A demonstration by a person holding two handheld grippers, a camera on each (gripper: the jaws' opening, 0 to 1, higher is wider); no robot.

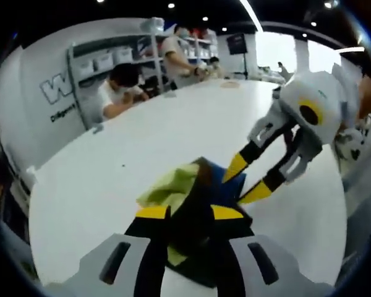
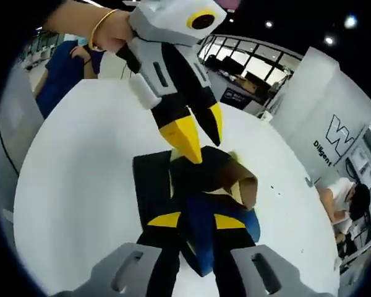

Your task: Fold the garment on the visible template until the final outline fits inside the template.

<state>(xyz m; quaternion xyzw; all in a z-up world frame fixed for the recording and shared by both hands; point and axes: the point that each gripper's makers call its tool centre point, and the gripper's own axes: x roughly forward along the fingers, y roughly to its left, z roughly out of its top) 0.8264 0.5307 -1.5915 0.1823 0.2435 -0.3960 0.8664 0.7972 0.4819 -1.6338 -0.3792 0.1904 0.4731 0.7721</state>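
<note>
A crumpled garment (image 1: 191, 192) lies on the white table, dark with blue, yellow-green and tan parts. In the left gripper view my left gripper (image 1: 189, 213) has its yellow-tipped jaws close together with dark cloth pinched between them. My right gripper (image 1: 246, 180) comes in from the right, tips at the blue part. In the right gripper view my right gripper (image 2: 196, 221) is shut on a blue fold of the garment (image 2: 216, 170). The left gripper (image 2: 201, 139) points down onto the dark cloth from above. A black flat panel (image 2: 151, 182) shows beside the bundle, partly covered.
The round white table (image 1: 111, 154) spreads wide around the garment. People sit and stand at its far side by white shelving (image 1: 105, 62). A person in blue (image 2: 65, 68) stands beyond the table edge. A hand with a bangle (image 2: 105, 31) holds the left gripper.
</note>
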